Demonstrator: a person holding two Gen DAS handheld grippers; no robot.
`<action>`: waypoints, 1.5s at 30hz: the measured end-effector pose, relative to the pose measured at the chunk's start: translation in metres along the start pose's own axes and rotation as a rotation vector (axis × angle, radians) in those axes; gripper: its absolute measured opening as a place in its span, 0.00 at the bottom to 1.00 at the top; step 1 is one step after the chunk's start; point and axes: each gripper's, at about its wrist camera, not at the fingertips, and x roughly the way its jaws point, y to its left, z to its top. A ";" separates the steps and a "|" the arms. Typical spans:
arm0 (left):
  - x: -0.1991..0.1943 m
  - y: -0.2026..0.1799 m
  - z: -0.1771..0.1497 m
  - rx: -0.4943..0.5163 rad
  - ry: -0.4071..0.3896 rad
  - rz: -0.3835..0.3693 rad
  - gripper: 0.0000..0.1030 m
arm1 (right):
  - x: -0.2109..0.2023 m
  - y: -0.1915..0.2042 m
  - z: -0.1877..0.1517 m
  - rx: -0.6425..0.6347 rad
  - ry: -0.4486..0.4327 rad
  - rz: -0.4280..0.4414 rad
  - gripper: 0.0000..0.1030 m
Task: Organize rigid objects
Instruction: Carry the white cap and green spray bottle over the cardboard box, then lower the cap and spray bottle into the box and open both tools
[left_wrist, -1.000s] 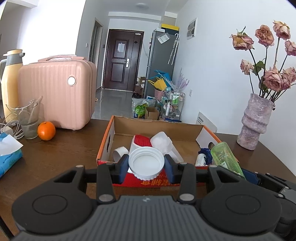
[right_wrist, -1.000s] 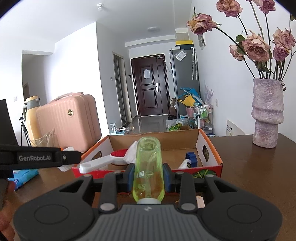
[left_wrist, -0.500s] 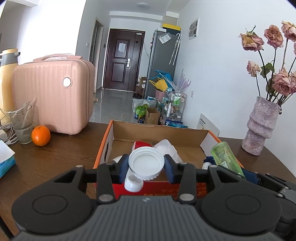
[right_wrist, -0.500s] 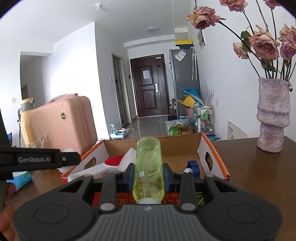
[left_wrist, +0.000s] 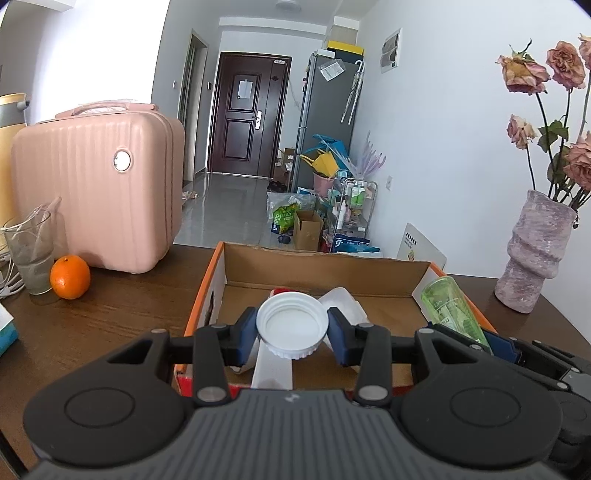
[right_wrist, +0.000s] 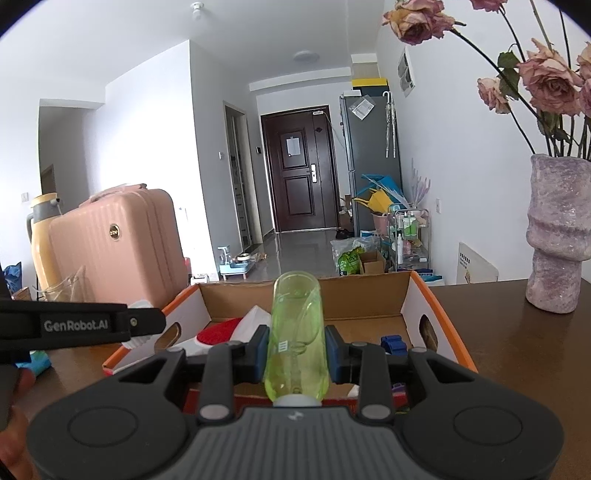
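**Cardboard box waits as both my grippers arrive loaded**

Cardboard, orange-edged and open-topped, the shallow box (left_wrist: 325, 269) sits on the dark wooden table (left_wrist: 110, 306) in front of me. My left gripper (left_wrist: 291, 328) is clamped on a round white ribbed plastic lid (left_wrist: 292, 324), hollow side facing the camera, held over the box's near edge. My right gripper (right_wrist: 295, 349) pinches a translucent green plastic bottle (right_wrist: 297, 332) by its sides, base pointing forward over the box. I judge both are carried here so they can be dropped in with the other hard items.

Inside the box I see a red-topped white piece (right_wrist: 216, 330), a pale translucent plastic container (left_wrist: 341, 301) and a blue blocky object (right_wrist: 393, 343); much of the floor is hidden.

Outside stand a ribbed pink suitcase (left_wrist: 96, 188), an orange fruit (left_wrist: 70, 277), a clear glass beaker (left_wrist: 31, 254) and a mottled purple vase (left_wrist: 535, 254) of dried roses.
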 end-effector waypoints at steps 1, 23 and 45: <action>0.002 0.000 0.001 0.001 0.000 0.000 0.40 | 0.001 0.000 -0.001 -0.001 0.000 0.001 0.30; 0.044 0.007 0.015 0.014 0.020 0.027 0.40 | 0.037 -0.002 0.002 -0.018 0.025 -0.014 0.30; 0.074 0.008 0.021 0.021 0.083 0.067 0.40 | 0.075 -0.006 0.007 -0.014 0.084 -0.048 0.30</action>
